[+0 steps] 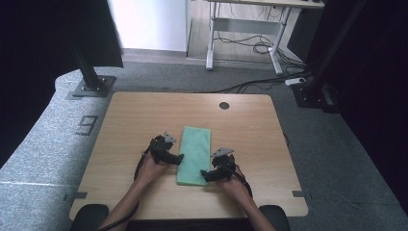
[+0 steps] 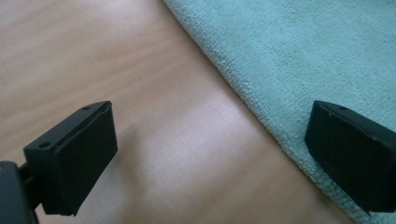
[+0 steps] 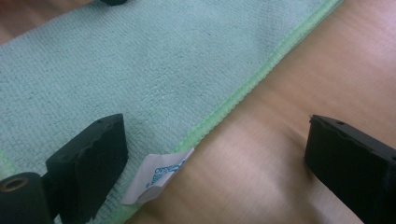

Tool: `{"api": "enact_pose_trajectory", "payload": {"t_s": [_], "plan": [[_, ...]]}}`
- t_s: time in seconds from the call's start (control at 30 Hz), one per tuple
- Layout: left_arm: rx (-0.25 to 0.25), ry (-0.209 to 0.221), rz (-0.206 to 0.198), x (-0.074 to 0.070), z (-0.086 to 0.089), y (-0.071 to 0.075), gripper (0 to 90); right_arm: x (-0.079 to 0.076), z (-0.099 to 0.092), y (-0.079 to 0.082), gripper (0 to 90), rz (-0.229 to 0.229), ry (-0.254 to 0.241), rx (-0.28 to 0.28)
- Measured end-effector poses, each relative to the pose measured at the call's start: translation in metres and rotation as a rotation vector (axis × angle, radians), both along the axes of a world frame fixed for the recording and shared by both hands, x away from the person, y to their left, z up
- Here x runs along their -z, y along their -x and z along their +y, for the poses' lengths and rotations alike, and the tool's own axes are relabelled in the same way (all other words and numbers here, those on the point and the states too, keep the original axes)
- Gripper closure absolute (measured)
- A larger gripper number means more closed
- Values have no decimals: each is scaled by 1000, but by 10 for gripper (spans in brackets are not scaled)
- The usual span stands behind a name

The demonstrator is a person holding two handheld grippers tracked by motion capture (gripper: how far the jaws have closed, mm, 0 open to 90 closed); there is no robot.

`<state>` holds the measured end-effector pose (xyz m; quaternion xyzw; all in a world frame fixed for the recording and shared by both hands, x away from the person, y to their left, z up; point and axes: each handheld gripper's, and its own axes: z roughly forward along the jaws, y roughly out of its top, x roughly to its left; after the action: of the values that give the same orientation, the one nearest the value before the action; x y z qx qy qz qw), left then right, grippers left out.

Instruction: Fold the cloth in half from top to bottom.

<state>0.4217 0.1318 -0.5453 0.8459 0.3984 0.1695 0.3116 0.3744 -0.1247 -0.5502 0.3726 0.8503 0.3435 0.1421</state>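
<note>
Pale wood-grain table (image 1: 144, 115), rounded at the corners, with a dark round grommet (image 1: 224, 105) near the far edge; grey speckled carpet (image 1: 43, 130) all around, black frame posts on bolted plates at both far corners. Lying flat at the table's middle, a mint-green cloth (image 1: 195, 154), folded into a long rectangle, short ends toward and away from the person. Nubby microfibre pile, fine looped texture; brighter green stitched hem (image 3: 243, 93) along the right side; small white care tag (image 3: 156, 179) with blue print poking out at the near right corner. Left gripper (image 1: 172, 159) at the cloth's left edge, blocky matte-black jaws spread wide, one over bare wood, the other over the terry border. Right gripper (image 1: 208, 174) at the near right corner, jaws likewise wide apart, straddling hem and tag, gripping nothing.
</note>
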Motion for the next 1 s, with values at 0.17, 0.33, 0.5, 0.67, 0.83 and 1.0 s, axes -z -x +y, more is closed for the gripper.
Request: {"api": "enact_pose_trajectory", "payload": {"t_s": [0.17, 0.33, 0.5, 0.67, 0.83, 1.0], "plan": [[10, 28, 4, 2, 4, 18, 40, 1, -2, 16, 59, -5, -3, -24], [14, 23, -32, 3, 4, 25, 62, -4, -3, 16, 125, 14, -16, -46], [15, 35, -17, 3, 5, 24, 68, -16, -5, -2, 128, 0, -41, -19], [13, 48, 7, 3, 6, 21, 68, -30, -8, -38, 146, 14, -74, 26], [10, 57, 17, 3, 6, 20, 67, -37, -6, -66, 235, 14, -71, 40], [11, 57, 18, 3, 7, 20, 67, -38, -1, -90, 302, 15, -46, 31]]}}
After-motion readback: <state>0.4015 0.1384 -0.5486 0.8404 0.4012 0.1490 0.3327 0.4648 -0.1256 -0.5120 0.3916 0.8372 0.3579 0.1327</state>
